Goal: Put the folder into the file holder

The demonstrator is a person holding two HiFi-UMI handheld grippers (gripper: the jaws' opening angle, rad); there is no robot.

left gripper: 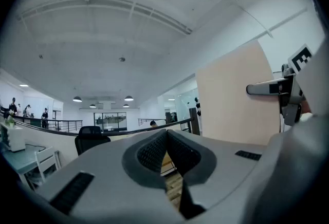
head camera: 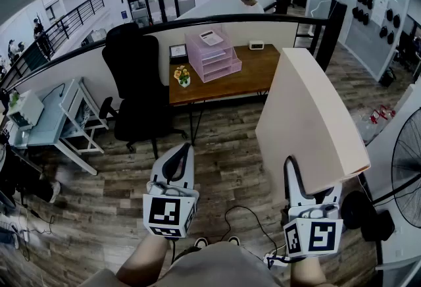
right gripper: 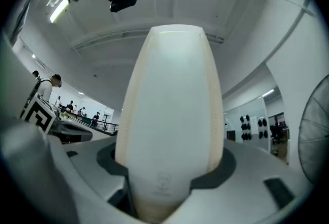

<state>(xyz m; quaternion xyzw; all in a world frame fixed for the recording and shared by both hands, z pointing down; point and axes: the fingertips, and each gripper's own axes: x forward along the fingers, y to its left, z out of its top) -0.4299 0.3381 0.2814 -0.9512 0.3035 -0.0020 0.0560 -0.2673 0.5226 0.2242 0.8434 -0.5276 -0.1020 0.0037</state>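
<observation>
A thick cream folder [head camera: 309,118] stands upright in the air at the right, spine toward the right gripper's camera [right gripper: 172,115]. My right gripper [head camera: 304,188] is shut on its lower end, the jaws wide around the spine. My left gripper [head camera: 179,159] hangs at the lower centre, shut and empty, its pads [left gripper: 154,152] touching. A pink multi-tier file holder [head camera: 212,54] sits on the brown desk [head camera: 263,72] ahead, well beyond both grippers. The folder's flat face [left gripper: 234,97] shows at the right of the left gripper view.
A black office chair [head camera: 135,85] stands left of the desk. A small flower pot [head camera: 182,76], a picture frame [head camera: 177,51] and a white clock [head camera: 256,45] share the desk. A white side table [head camera: 56,114] is at the left, a fan [head camera: 406,174] at the right. Cable on the wood floor [head camera: 247,216].
</observation>
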